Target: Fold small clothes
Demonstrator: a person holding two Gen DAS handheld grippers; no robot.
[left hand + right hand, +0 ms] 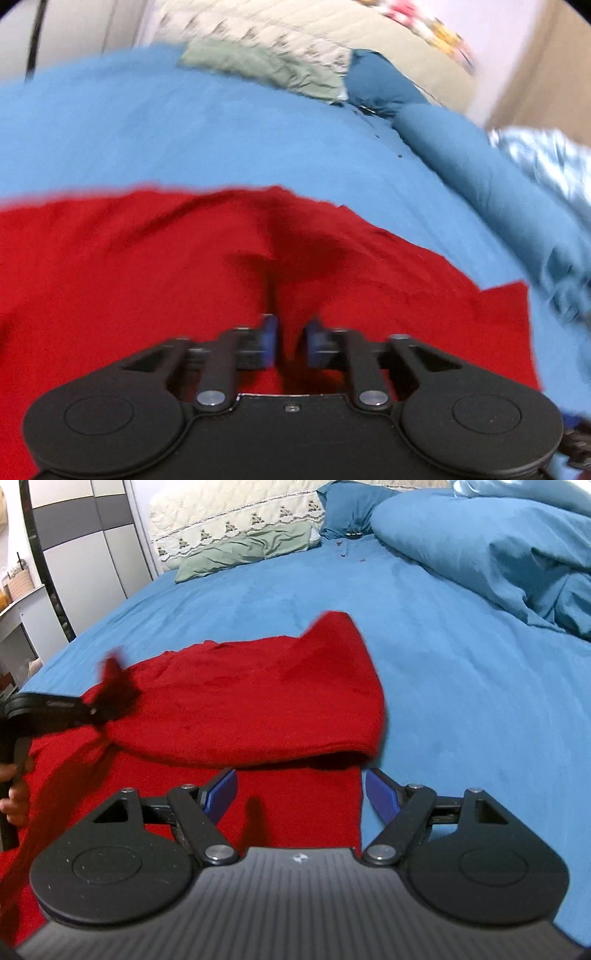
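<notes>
A red garment point(258, 701) lies on the blue bed sheet point(443, 686), with its far part folded over toward me. My left gripper point(290, 341) is shut on a pinch of the red garment point(184, 258) and lifts it; in the right wrist view it shows at the left point(99, 710), holding a raised red edge. My right gripper point(301, 794) is open and empty, just above the flat near part of the garment, close to its right edge.
A bunched blue duvet point(498, 546) lies at the right of the bed. A green pillow point(243, 548) and a cream quilted headboard cover point(229, 513) are at the far end. A wardrobe point(81, 535) and shelves stand left of the bed.
</notes>
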